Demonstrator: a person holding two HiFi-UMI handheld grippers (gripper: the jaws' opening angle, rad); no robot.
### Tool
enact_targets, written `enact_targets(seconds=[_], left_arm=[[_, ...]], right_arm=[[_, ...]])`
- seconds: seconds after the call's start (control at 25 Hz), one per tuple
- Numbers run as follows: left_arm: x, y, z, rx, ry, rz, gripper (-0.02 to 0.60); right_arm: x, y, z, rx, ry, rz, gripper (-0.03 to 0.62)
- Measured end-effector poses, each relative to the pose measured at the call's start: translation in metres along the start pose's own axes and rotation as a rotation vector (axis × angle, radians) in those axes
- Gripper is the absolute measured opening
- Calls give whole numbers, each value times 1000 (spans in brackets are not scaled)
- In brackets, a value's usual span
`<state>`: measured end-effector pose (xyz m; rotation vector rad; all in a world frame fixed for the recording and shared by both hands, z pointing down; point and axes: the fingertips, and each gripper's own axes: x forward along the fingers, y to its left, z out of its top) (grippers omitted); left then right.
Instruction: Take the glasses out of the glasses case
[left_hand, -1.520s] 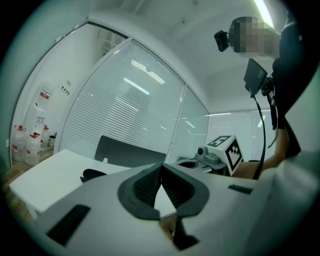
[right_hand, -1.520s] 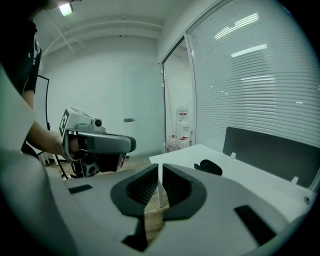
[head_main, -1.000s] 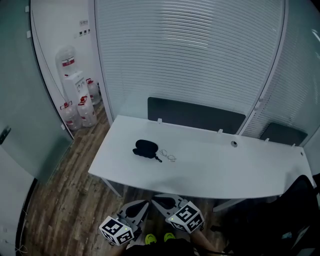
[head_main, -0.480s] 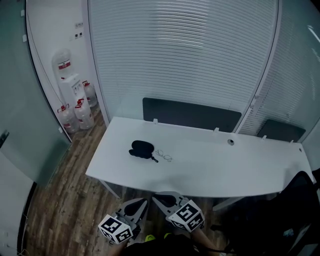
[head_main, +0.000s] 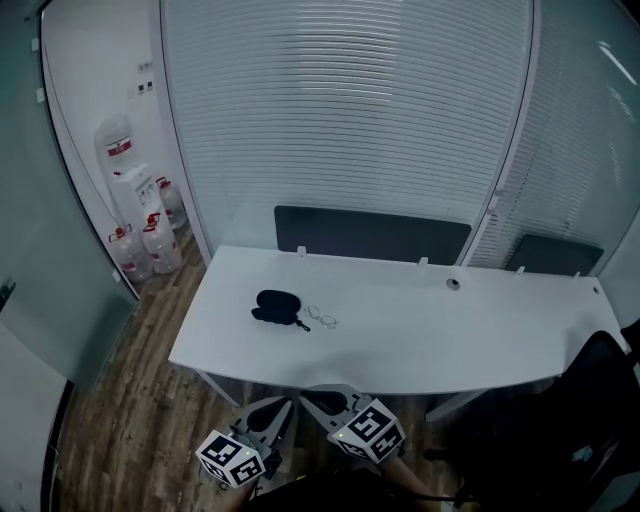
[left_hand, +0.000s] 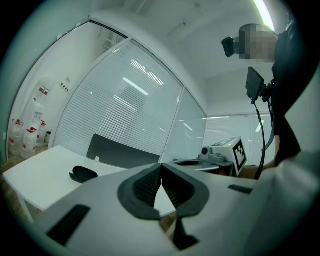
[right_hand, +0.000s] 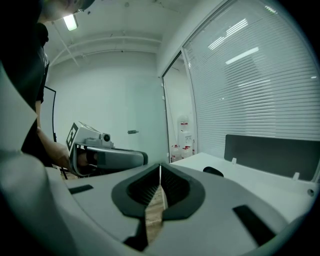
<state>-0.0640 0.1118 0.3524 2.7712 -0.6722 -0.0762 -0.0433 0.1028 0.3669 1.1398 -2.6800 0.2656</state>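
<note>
A black glasses case (head_main: 275, 304) lies on the left part of the white desk (head_main: 420, 340), seemingly closed. A pair of thin-framed glasses (head_main: 322, 319) rests on the desk just right of it. The case also shows as a dark lump in the left gripper view (left_hand: 82, 173) and the right gripper view (right_hand: 213, 171). Both grippers are held low in front of the desk's near edge, well short of the case. My left gripper (head_main: 277, 411) is shut with nothing between its jaws. My right gripper (head_main: 318, 402) is shut and empty too.
A dark panel (head_main: 370, 234) stands along the desk's far edge before a blind-covered glass wall. Water bottles and a dispenser (head_main: 135, 215) stand at the back left on the wood floor. A black chair (head_main: 590, 400) sits at the desk's right end.
The head view has tilted up a little, so the desk and case sit slightly lower left in the picture. Both grippers stay at the same place below the desk edge.
</note>
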Motion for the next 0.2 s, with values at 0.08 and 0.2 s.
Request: enact_targets(seconds=[0.08, 0.2], left_arm=[[-3, 4, 1, 2, -9, 15, 14], [-8, 8, 1, 5, -16, 38, 14]], right_arm=[[6, 3, 1, -3, 1, 25, 21], [14, 10, 4, -14, 2, 64, 21]])
